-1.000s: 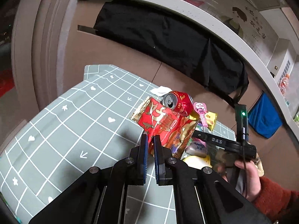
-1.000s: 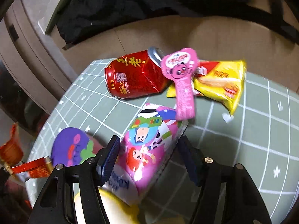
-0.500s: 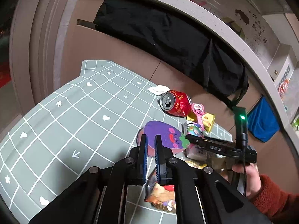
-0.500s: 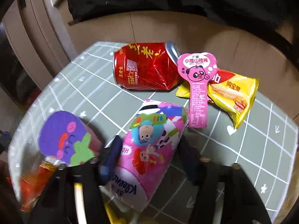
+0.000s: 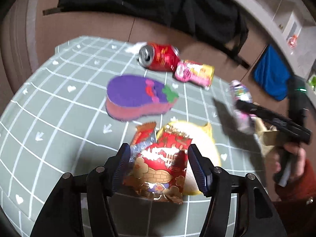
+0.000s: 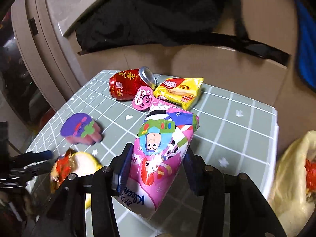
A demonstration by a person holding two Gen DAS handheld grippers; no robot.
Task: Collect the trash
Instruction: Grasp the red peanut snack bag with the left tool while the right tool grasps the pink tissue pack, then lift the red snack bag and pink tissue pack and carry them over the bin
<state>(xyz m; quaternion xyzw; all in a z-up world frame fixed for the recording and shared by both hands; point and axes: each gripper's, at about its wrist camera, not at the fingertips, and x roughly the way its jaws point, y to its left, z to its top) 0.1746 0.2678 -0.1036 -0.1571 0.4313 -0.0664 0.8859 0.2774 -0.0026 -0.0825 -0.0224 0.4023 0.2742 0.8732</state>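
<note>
My left gripper [image 5: 159, 154] hangs over a red foil snack wrapper [image 5: 162, 167] lying on a round yellow thing [image 5: 199, 138]. Its jaws are opening; the wrapper sits between them and the pads stand off it. My right gripper [image 6: 159, 154] is closing, pads pressed on a pink cartoon tissue pack [image 6: 162, 144], which it holds tilted above the cloth. In the left wrist view that pack [image 5: 240, 92] floats at the right. On the table lie a dented red can [image 6: 126, 85], a pink panda wrapper [image 6: 142, 98] and a yellow wafer pack [image 6: 181, 90].
A purple eggplant-shaped sponge [image 5: 134, 94] lies mid-table on the green checked cloth [image 5: 49, 108]. A white crumpled tissue [image 5: 136, 46] sits behind the can. A pale plastic bag [image 6: 292, 167] with red trash inside gapes at the right. Dark fabric hangs behind the table.
The left jaws went from shut on the raised red wrapper to wide apart, the wrapper now down on the yellow thing. The right jaws closed on the tissue pack and lifted it.
</note>
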